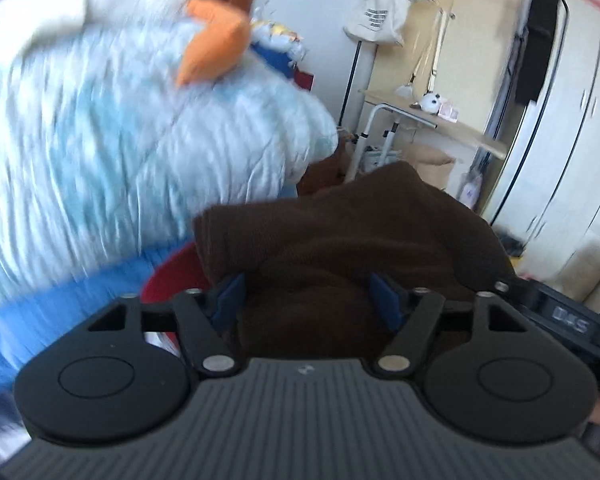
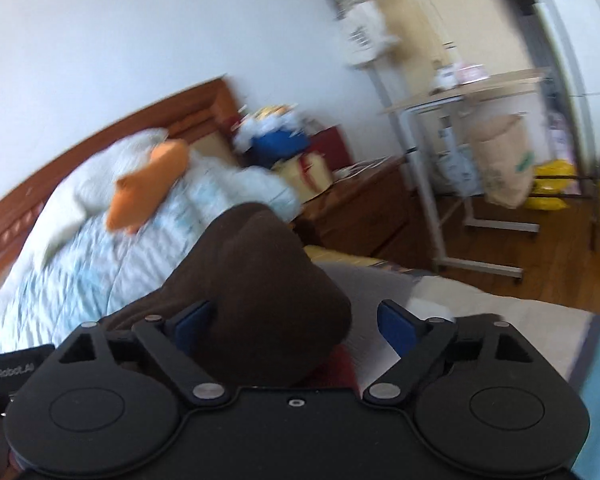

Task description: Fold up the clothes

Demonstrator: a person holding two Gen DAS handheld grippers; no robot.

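Two grippers flanked one dark brown garment (image 1: 340,232), bunched in a heap on the bed; lay straight ahead of the left gripper (image 1: 314,300), filling the gap between its blue pads (image 1: 230,294), both jaws spread wide and seemingly not pressing the cloth, though contact at the pad faces could not be told for sure; ran from there rightward toward the other tool, long axis roughly across that view. Sat ahead and left of centre for the right gripper (image 2: 296,326), heap against the left pad (image 2: 192,322), right pad (image 2: 396,328) standing clear over pale bedding (image 2: 440,292); jaws likewise released, nothing clamped. Judged nearer to the left gripper, more squarely centred there; judged that the next pinch called for a shift leftward of the right one. Beyond both, a light blue quilt (image 1: 100,140) with an orange cushion (image 1: 214,46).
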